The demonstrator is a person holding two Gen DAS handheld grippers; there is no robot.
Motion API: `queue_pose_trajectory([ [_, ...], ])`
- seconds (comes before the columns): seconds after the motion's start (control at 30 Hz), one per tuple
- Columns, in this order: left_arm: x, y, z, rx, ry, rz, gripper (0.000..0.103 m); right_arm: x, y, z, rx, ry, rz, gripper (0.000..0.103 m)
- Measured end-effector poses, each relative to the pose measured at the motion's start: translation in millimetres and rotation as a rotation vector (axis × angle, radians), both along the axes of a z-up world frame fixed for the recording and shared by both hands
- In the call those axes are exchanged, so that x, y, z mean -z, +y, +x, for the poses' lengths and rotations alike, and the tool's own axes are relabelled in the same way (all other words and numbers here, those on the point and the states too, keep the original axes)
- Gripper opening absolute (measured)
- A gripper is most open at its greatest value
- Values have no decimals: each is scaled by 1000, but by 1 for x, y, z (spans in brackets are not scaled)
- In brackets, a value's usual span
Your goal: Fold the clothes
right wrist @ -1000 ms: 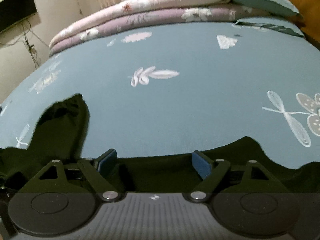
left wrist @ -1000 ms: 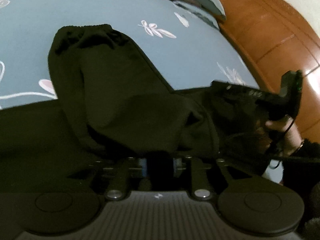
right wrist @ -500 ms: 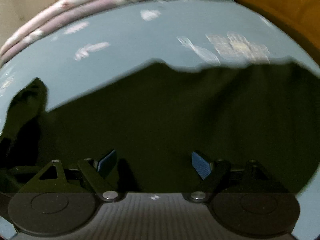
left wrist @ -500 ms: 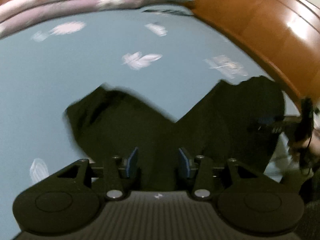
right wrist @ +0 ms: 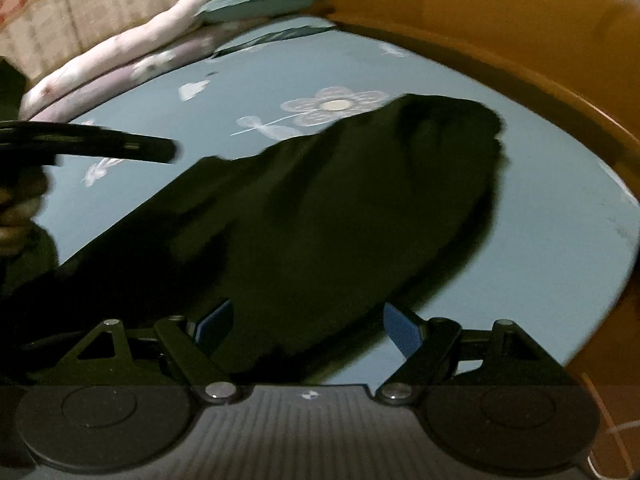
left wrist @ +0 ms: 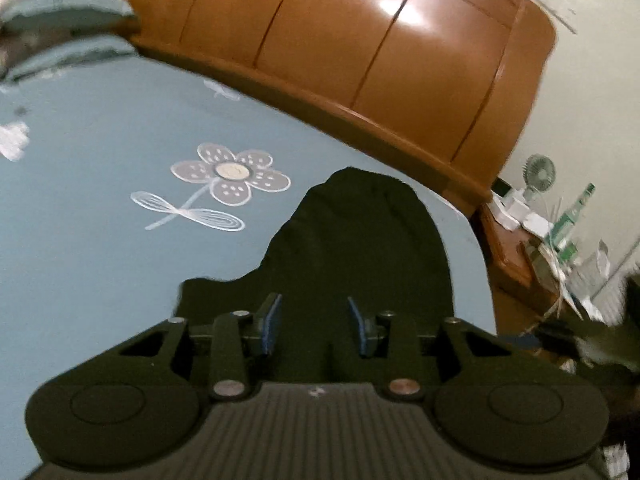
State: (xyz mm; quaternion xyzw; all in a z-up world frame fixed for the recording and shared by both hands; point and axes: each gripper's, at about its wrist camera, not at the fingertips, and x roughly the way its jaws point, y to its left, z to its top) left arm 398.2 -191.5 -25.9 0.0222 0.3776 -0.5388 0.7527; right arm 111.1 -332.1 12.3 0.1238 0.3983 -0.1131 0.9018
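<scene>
A black garment [left wrist: 360, 248] lies on the blue flowered bed sheet [left wrist: 100, 272]. In the left wrist view it stretches away from my left gripper [left wrist: 314, 324], whose blue-padded jaws stand apart just above the cloth, gripping nothing. In the right wrist view the same garment [right wrist: 320, 220] runs from lower left to a rounded end at upper right. My right gripper [right wrist: 308, 324] is wide open over its near edge. The left gripper [right wrist: 100, 146] and the hand holding it show at the left of that view.
A wooden headboard [left wrist: 380, 64] curves along the far side of the bed. Folded quilts and a pillow [right wrist: 160, 40] lie at the bed's far left end. A bedside stand [left wrist: 552, 232] with a small fan, bottle and clutter is at right.
My left gripper let go of the black cloth, opened and swung right toward the headboard. The right gripper stayed open and also turned right; the garment now lies spread in front of it.
</scene>
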Motion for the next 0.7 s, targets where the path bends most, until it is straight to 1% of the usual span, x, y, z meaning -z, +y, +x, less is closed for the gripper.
queue_pose_trajectory([
  [0.07,18,-15,15,-43,46,21,33,-1,-9,-4,37,-9,6,86],
  [0.13,37,-24,28,-96,74,97,32,0,-19,-5,69,-20,19,86],
  [0.17,44,-26,33,-115,83,119,24,0,-24,-6,85,-27,27,86],
  [0.2,46,-25,37,-123,93,117,21,1,-29,-5,100,-33,34,86],
  [0.27,41,-21,42,-137,110,101,21,1,-38,-2,126,-51,46,86],
  [0.33,33,-17,42,-154,106,89,21,0,-48,0,147,-82,69,86],
  [0.37,30,-17,41,-148,100,86,22,0,-55,2,156,-99,81,83],
  [0.43,29,-18,38,-129,93,87,23,1,-71,8,174,-123,96,75],
  [0.47,29,-19,37,-119,90,88,24,1,-81,10,187,-130,95,69],
  [0.5,32,-21,36,-119,92,101,24,1,-91,13,200,-142,102,63],
  [0.53,37,-24,37,-125,97,123,24,1,-104,18,214,-160,119,60],
  [0.57,42,-25,39,-130,104,128,24,1,-117,21,228,-179,141,55],
  [0.6,44,-25,39,-133,107,122,25,1,-130,24,243,-198,165,53],
  [0.7,43,-25,37,-133,101,120,27,4,-165,36,277,-225,220,51],
])
